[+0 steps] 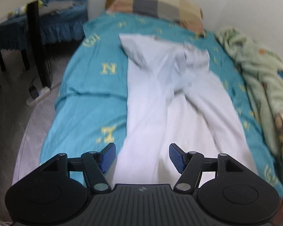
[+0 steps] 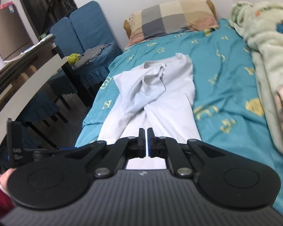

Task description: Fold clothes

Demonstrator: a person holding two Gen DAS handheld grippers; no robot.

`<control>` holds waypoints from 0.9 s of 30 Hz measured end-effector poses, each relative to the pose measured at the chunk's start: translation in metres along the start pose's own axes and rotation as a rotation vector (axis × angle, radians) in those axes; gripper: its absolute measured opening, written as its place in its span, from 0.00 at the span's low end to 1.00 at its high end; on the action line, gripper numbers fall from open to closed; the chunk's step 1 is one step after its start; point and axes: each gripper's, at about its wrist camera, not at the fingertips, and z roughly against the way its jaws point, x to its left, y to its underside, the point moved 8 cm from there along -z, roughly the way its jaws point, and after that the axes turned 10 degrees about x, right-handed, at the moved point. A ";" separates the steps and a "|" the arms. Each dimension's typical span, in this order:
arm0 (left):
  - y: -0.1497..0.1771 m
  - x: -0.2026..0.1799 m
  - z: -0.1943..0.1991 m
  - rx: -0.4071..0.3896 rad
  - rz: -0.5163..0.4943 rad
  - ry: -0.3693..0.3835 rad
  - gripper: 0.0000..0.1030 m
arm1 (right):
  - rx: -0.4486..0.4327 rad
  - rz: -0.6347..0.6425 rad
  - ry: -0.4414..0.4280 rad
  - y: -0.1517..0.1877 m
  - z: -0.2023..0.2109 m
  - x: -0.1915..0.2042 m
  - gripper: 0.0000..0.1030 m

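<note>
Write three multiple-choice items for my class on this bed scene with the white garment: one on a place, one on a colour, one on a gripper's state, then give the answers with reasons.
1. Where does the long white garment lie?
A. On the blue chair
B. On the teal bedsheet with yellow letters
C. On the floor

2. What colour are the pads of the left gripper?
A. Blue
B. Red
C. Green

3. How do the jaws of the right gripper stand?
A. Wide apart
B. Nearly closed, a thin gap between them
C. Out of sight

Answers:
1. B, as the garment is spread along the middle of the sheet, below the checked pillow.
2. A, as both ribbed pads show blue in the left wrist view.
3. B, as the two fingers stand almost together over the garment's near end; whether they pinch cloth cannot be told.
</note>
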 end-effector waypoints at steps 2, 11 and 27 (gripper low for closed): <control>0.010 0.006 0.001 0.055 0.005 -0.006 0.65 | 0.011 -0.038 -0.021 0.007 0.003 -0.010 0.09; 0.061 0.029 0.001 0.318 -0.129 -0.107 0.71 | 0.043 -0.185 -0.115 0.014 -0.007 -0.034 0.59; 0.084 0.099 0.012 0.549 0.064 0.164 0.72 | 0.107 -0.300 -0.226 0.019 -0.016 -0.049 0.59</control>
